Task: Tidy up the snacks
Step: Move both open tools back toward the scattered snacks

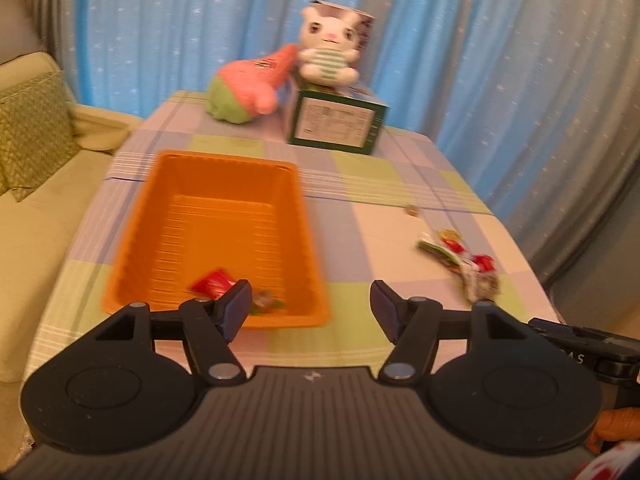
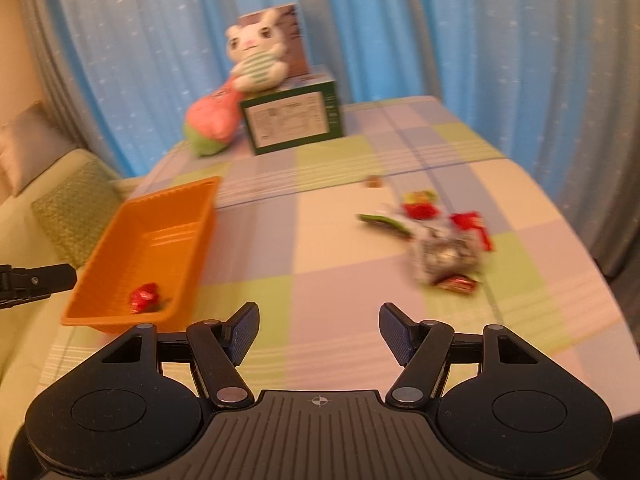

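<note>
Orange basket point(image 1: 216, 232) already held two snacks point(image 1: 214, 282); the snack pile point(image 2: 436, 240) lay right of the basket on the tabletop point(image 2: 328, 240). We had both claws, left claw point(image 1: 310, 306) and right claw point(image 2: 318, 330), released and empty. Next we judged: reach into the pile and grab one.

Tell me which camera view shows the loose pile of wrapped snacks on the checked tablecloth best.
The right wrist view: the pile of wrapped snacks lies nearer the middle, unobstructed, though blurred. The left wrist view shows the pile smaller, toward the right edge.
</note>
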